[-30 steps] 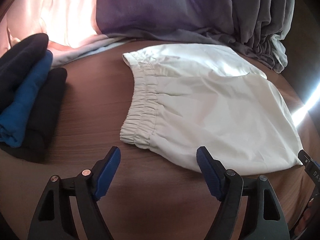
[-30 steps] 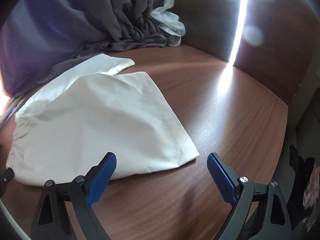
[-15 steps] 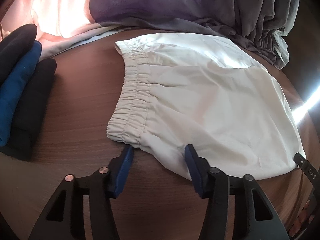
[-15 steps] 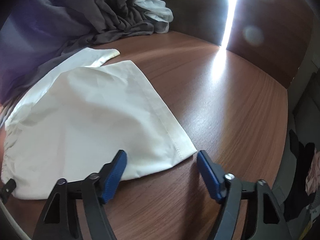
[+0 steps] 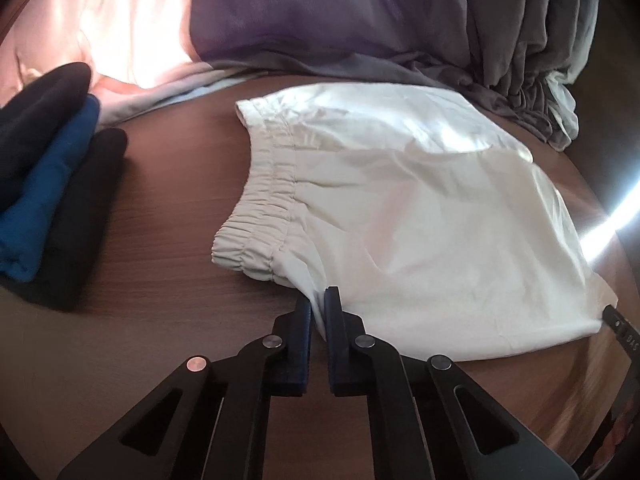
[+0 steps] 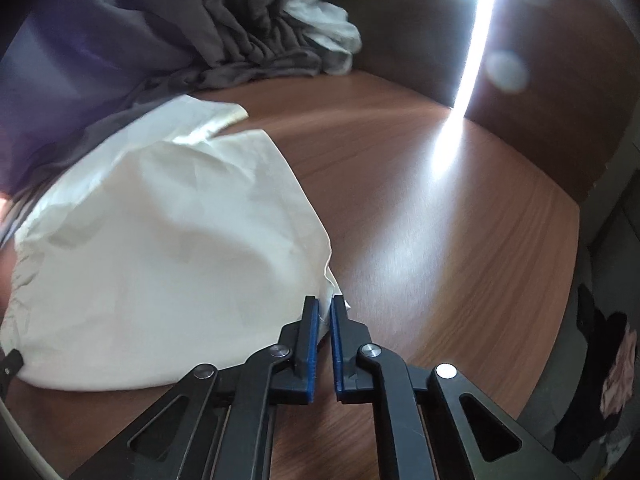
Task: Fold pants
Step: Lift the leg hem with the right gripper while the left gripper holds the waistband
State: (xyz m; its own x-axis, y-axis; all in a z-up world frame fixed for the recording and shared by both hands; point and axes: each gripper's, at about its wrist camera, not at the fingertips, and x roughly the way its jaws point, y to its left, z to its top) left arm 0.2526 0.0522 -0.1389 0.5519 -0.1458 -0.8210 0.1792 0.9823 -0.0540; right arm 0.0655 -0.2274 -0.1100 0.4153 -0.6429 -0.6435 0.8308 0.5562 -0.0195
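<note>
White pants point(image 5: 420, 216) lie on the wooden table point(image 5: 160, 200), folded lengthwise, elastic waistband point(image 5: 260, 208) to the left. My left gripper point(image 5: 318, 300) is shut on the near edge of the pants just right of the waistband. In the right wrist view the same pants point(image 6: 160, 240) show with the leg hems on the right. My right gripper point(image 6: 325, 305) is shut on the near hem corner of the pants. The right gripper's tip point(image 5: 618, 322) shows at the right edge of the left wrist view.
A stack of folded dark and blue clothes point(image 5: 52, 184) sits at the left of the table. Grey and purple curtains point(image 5: 360, 20) hang behind, bunched on the far edge point(image 6: 256, 60). A bright strip of sunlight point(image 6: 452, 148) crosses the table at right. The table's right edge point(image 6: 560, 280) drops off.
Both grippers moved forward to the pants' near edge and closed from wide open: left on the edge by the waistband, right on the hem corner.
</note>
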